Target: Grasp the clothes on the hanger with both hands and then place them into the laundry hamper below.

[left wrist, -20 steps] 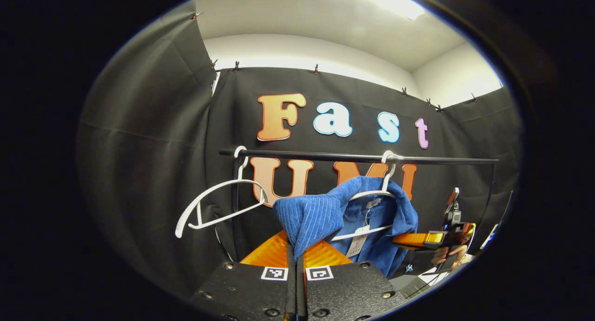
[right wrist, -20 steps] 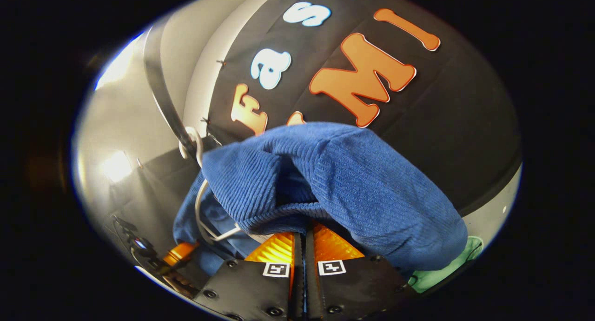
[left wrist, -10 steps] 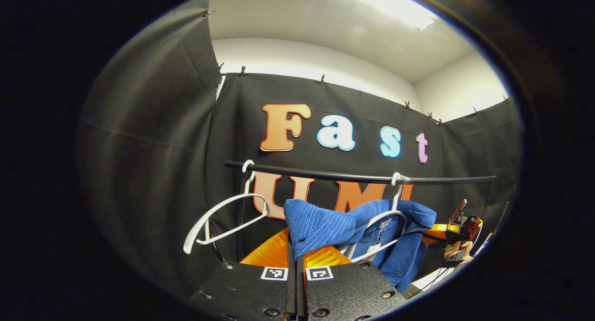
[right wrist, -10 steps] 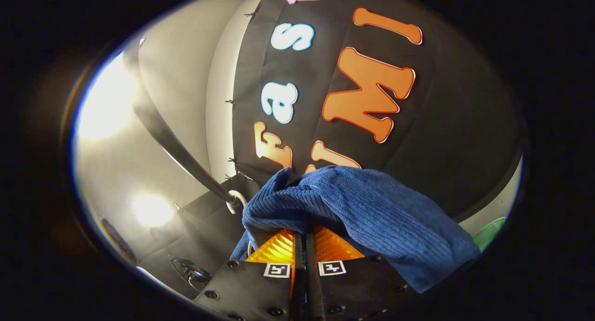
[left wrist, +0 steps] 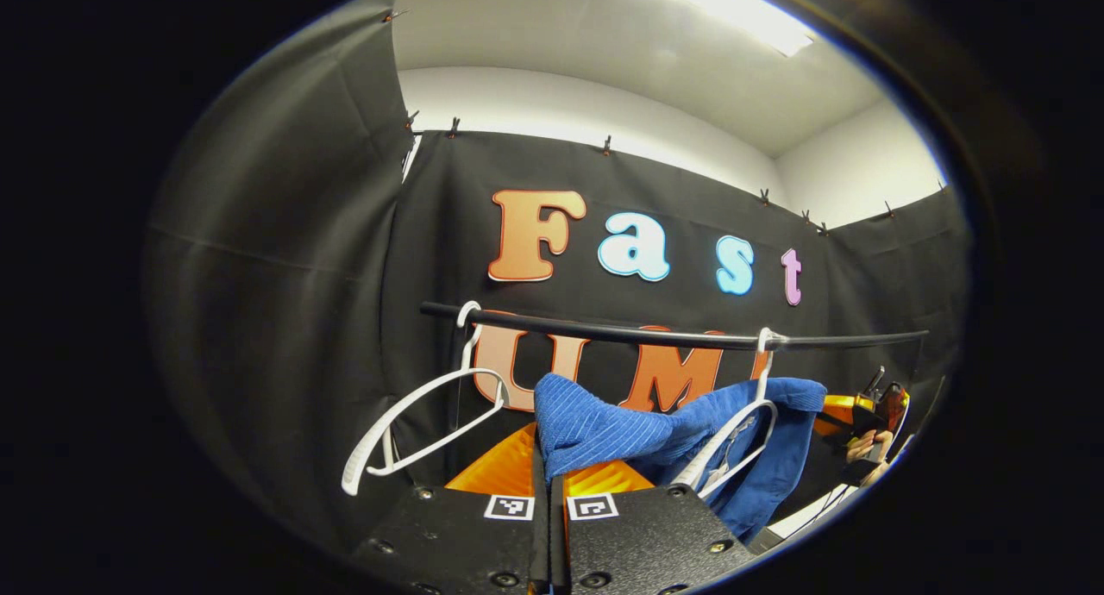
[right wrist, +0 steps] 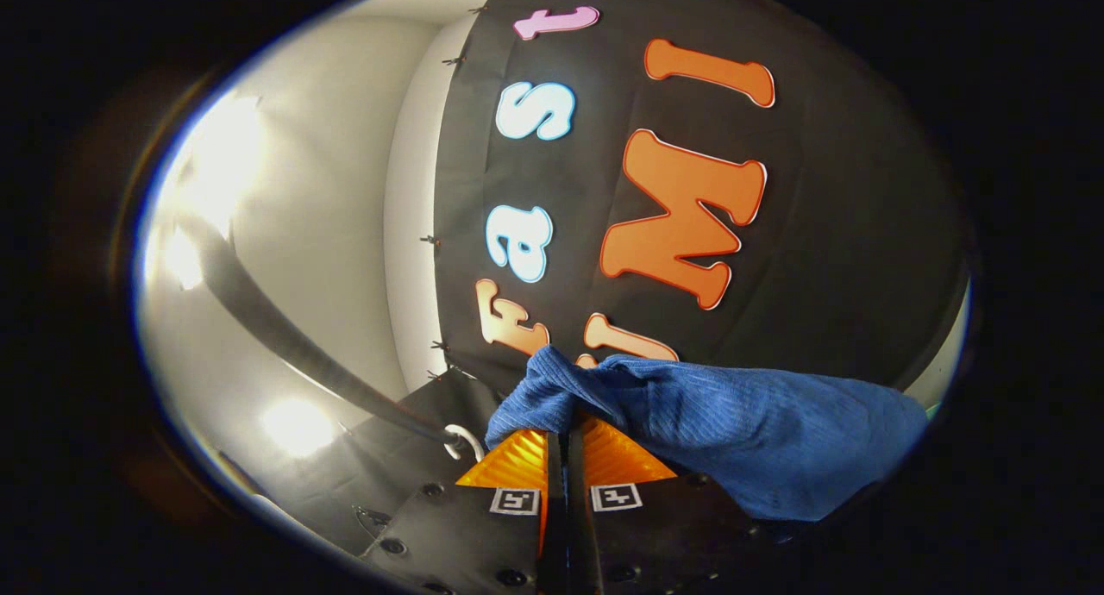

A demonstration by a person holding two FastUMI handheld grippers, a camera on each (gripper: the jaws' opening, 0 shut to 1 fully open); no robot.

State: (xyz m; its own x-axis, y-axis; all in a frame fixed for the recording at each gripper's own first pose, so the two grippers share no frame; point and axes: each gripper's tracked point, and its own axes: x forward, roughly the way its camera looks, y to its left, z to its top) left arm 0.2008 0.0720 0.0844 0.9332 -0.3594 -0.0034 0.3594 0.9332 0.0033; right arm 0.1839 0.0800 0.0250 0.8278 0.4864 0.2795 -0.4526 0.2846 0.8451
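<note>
Left claw (left wrist: 545, 466) clenched on one shoulder of the blue garment (left wrist: 604, 427); right claw (right wrist: 565, 444) clenched on the other. Cloth stretched between them, partly draped over the white hanger (left wrist: 733, 431) on the rail (left wrist: 621, 335), presumably to slip it off.

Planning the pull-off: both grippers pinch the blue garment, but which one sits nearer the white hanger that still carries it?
Right. In the left gripper view the right gripper holds the blue ribbed knit garment just beside the white plastic hanger carrying it on the black rail; the left gripper pinches a stretched-out end farther from that hanger.
</note>
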